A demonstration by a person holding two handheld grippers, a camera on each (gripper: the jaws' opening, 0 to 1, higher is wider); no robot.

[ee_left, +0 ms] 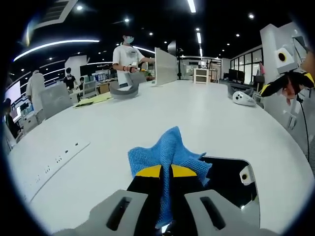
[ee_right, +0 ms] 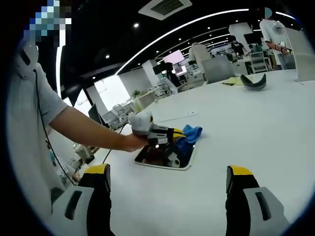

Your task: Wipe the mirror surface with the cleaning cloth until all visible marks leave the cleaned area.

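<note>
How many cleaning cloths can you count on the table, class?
1. The blue cloth is clamped in the left gripper, resting on the mirror lying flat on the white table. Others could be hidden.

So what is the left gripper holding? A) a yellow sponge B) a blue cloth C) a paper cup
B: the left gripper is shut on the blue cloth, which bunches up over the mirror on the white table.

A blue woven cleaning cloth (ee_left: 170, 152), bunched and clamped upright, is pressed on the near edge of a dark rectangular mirror (ee_left: 231, 184) laid flat on the white table (ee_left: 147, 113).
</note>
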